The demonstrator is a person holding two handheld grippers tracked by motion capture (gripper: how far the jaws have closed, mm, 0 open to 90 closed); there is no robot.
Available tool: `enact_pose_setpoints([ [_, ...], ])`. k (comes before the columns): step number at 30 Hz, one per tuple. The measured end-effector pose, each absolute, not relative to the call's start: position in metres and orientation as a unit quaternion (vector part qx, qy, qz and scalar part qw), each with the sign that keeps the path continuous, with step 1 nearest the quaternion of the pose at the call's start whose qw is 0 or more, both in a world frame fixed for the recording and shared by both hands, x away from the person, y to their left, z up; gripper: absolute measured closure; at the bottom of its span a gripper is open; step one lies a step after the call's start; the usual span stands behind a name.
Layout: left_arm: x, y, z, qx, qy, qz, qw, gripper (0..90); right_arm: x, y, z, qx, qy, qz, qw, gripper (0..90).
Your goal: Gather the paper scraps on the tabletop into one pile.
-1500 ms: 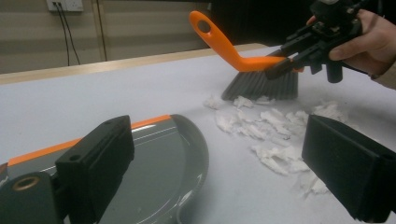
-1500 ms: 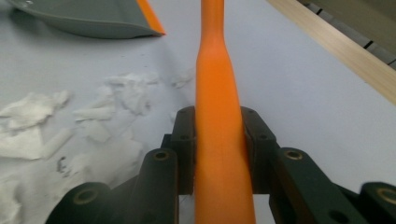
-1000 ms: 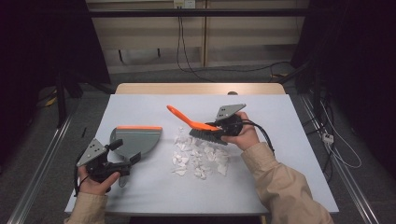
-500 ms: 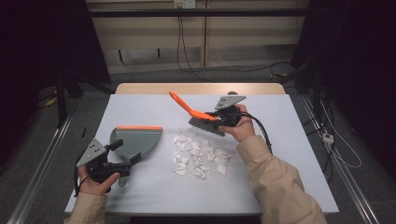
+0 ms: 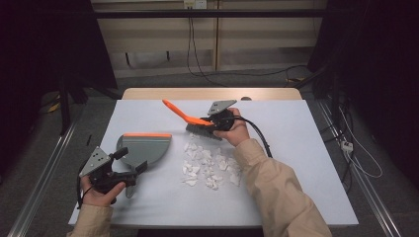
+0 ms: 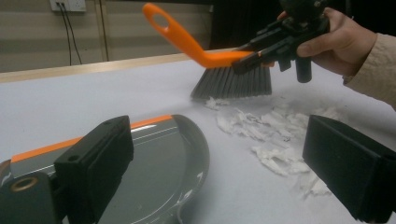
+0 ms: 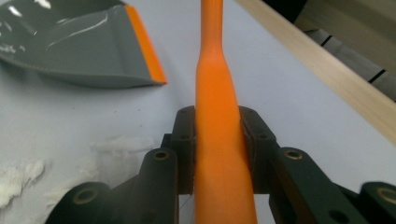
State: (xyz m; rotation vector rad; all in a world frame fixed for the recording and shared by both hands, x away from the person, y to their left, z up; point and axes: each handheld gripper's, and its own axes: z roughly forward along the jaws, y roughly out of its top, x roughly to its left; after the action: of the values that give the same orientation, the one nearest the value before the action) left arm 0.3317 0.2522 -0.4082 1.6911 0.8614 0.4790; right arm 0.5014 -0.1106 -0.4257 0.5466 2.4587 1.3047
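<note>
Here the brush (image 5: 190,120) handle points up-left, bristles down.

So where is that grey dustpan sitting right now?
In the high view the dustpan lies on the table's left side, just ahead of the left tool, with the white scraps to its right.

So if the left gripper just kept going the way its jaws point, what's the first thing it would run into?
Probably the white scraps just ahead of the left gripper, then the brush bristles behind them; the dustpan lies under its line. Depth is uncertain.
</note>
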Motion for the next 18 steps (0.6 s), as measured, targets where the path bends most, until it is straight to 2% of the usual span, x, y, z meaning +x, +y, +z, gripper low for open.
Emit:
enact_pose_setpoints([
  [12,0.329,0.255,-0.409,0.719,0.366,0.205,0.554,8.4,0.464,-0.133,-0.424,0.135,0.875,0.454,0.103,70.7],
  [18,0.33,0.253,-0.409,0.721,0.362,0.204,0.554,8.4,0.443,-0.145,-0.409,0.121,0.875,0.461,0.089,70.7],
])
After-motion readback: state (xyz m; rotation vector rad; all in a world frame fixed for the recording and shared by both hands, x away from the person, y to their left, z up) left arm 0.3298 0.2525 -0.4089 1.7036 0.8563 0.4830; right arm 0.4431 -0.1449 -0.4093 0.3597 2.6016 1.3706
